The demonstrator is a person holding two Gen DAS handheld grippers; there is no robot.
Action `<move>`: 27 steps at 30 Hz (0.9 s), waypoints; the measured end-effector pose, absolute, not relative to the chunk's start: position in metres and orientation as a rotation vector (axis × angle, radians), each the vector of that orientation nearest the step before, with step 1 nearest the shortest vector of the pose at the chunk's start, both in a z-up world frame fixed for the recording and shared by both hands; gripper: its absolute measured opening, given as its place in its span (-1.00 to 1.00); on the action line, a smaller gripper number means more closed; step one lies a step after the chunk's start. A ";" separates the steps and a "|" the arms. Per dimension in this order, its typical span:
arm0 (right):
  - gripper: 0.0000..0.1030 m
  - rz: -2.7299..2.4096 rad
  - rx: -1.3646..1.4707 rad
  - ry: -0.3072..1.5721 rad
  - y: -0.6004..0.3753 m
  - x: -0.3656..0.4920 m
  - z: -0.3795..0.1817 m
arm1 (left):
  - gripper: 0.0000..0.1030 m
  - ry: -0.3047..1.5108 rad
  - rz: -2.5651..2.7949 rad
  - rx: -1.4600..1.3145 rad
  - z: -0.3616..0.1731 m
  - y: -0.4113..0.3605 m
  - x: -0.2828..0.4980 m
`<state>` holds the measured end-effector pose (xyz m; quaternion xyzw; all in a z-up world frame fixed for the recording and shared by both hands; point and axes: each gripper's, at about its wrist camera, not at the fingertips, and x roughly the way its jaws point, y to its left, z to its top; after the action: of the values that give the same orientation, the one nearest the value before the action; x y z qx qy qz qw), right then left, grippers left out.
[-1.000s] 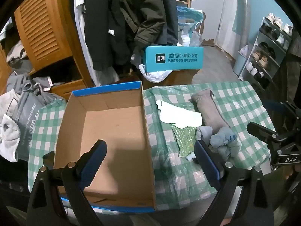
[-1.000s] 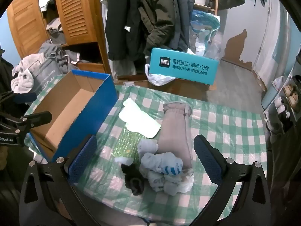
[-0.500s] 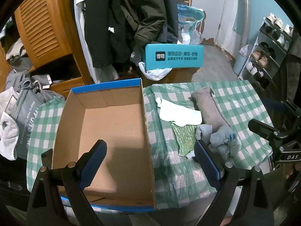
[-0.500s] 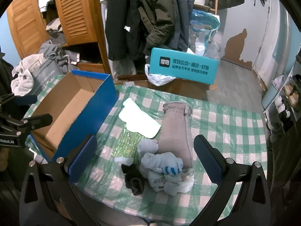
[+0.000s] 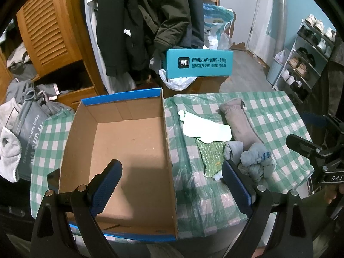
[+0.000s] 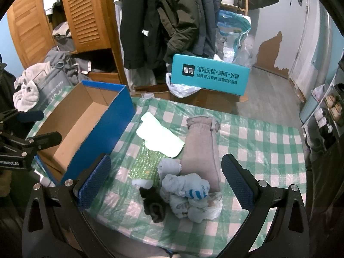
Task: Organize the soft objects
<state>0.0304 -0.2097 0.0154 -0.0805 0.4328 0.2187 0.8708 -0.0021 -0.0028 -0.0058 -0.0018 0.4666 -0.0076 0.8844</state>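
Observation:
An empty blue cardboard box (image 5: 120, 142) (image 6: 90, 116) sits on the left of a green checked table (image 6: 268, 150). To its right lie soft things: a white sock (image 6: 159, 137) (image 5: 204, 126), a long grey-brown sock (image 6: 202, 150) (image 5: 238, 122), a green sparkly cloth (image 6: 146, 161) (image 5: 209, 154), balled pale blue socks (image 6: 187, 191) (image 5: 255, 159) and a black sock (image 6: 152, 204). My left gripper (image 5: 172, 185) is open above the box's near end. My right gripper (image 6: 165, 182) is open above the sock pile. Neither holds anything.
A teal box (image 6: 210, 75) stands on a low stand behind the table. Coats (image 6: 163, 19) hang behind it, beside a wooden louvred wardrobe (image 6: 86, 15). Grey clothes and a bag (image 5: 25, 118) lie left of the table. A shoe rack (image 5: 309, 49) lines the right wall.
Both grippers stay open and nearly still; the left view has shifted very slightly. No object on the table has moved.

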 end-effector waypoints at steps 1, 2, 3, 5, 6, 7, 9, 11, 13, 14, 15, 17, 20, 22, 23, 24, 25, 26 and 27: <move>0.96 0.457 -0.168 0.906 -0.210 0.030 0.015 | 0.85 0.971 -0.016 -0.004 -0.006 -0.003 -0.002; 0.96 0.458 -0.168 0.906 -0.209 0.030 0.015 | 0.85 0.972 -0.017 -0.005 -0.006 -0.003 -0.002; 0.96 0.458 -0.169 0.906 -0.209 0.030 0.015 | 0.85 0.972 -0.016 -0.005 -0.006 -0.003 -0.002; 0.96 0.459 -0.170 0.907 -0.209 0.030 0.015 | 0.85 0.975 -0.017 -0.005 -0.008 -0.003 -0.004; 0.96 0.460 -0.168 0.907 -0.209 0.030 0.015 | 0.85 0.976 -0.017 -0.005 -0.010 -0.003 -0.005; 0.96 0.461 -0.167 0.907 -0.209 0.030 0.015 | 0.85 0.978 -0.018 -0.007 -0.011 -0.003 -0.006; 0.96 0.460 -0.168 0.907 -0.209 0.030 0.016 | 0.85 0.978 -0.018 -0.006 -0.012 -0.003 -0.006; 0.96 0.461 -0.167 0.907 -0.209 0.030 0.016 | 0.85 0.980 -0.018 -0.005 -0.013 -0.003 -0.008; 0.96 0.460 -0.168 0.907 -0.209 0.030 0.016 | 0.85 0.981 -0.018 -0.006 -0.013 -0.003 -0.007; 0.96 0.460 -0.167 0.907 -0.209 0.030 0.015 | 0.85 0.982 -0.019 -0.007 -0.014 -0.003 -0.008; 0.96 0.460 -0.166 0.908 -0.209 0.030 0.016 | 0.85 0.981 -0.019 -0.007 -0.013 -0.003 -0.007; 0.96 0.460 -0.167 0.909 -0.209 0.030 0.016 | 0.85 0.980 -0.019 -0.006 -0.014 -0.004 -0.008; 0.96 0.460 -0.167 0.908 -0.209 0.030 0.016 | 0.85 0.982 -0.018 -0.007 -0.014 -0.004 -0.008; 0.96 0.460 -0.166 0.907 -0.209 0.030 0.016 | 0.85 0.982 -0.019 -0.006 -0.012 -0.003 -0.006; 0.96 0.461 -0.166 0.908 -0.209 0.030 0.015 | 0.85 0.982 -0.018 -0.006 -0.013 -0.004 -0.007; 0.96 0.460 -0.165 0.908 -0.209 0.030 0.015 | 0.85 0.982 -0.018 -0.006 -0.012 -0.003 -0.006; 0.96 0.460 -0.166 0.909 -0.209 0.030 0.015 | 0.85 0.983 -0.018 -0.006 -0.013 -0.003 -0.007; 0.96 0.460 -0.166 0.910 -0.209 0.030 0.015 | 0.85 0.983 -0.018 -0.007 -0.012 -0.003 -0.006; 0.96 0.460 -0.166 0.910 -0.209 0.030 0.015 | 0.85 0.983 -0.018 -0.007 -0.012 -0.003 -0.005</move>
<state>0.0299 -0.2093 0.0152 -0.0793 0.4349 0.2200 0.8696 -0.0054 -0.0033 -0.0119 -0.0032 0.4720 -0.0087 0.8815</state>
